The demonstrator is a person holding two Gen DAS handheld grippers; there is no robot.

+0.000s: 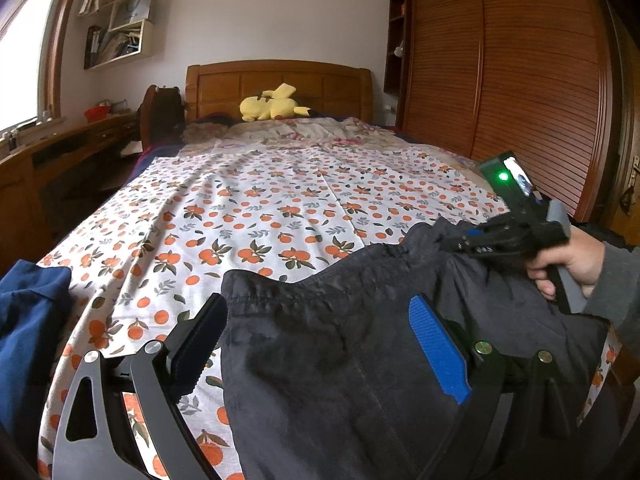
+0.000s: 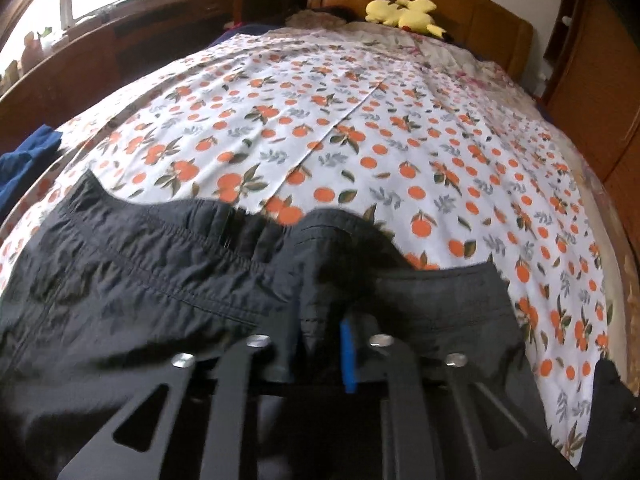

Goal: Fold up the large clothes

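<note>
The right gripper [image 2: 316, 350] has its fingers drawn close together, pinching a bunched fold of the dark trousers [image 2: 168, 280] near the elastic waistband; in the left wrist view the same tool [image 1: 466, 242] is seen biting the cloth's far right corner. The left gripper [image 1: 320, 344] stands with its fingers wide apart, the dark pad [image 1: 200, 344] off the cloth's left edge and the blue pad [image 1: 438, 354] over the fabric, so it grips nothing. The trousers lie at the near end of the bed [image 1: 280, 200], the waistband running left to right across both views, and the rest seems to drop toward the person. The free left corner of the waistband lies just ahead of the open left fingers, so that hand is probably the nearer one to take it. A blue garment [image 1: 28, 320] sits at the left edge, a yellow plush toy [image 1: 272, 106] by the headboard.
</note>
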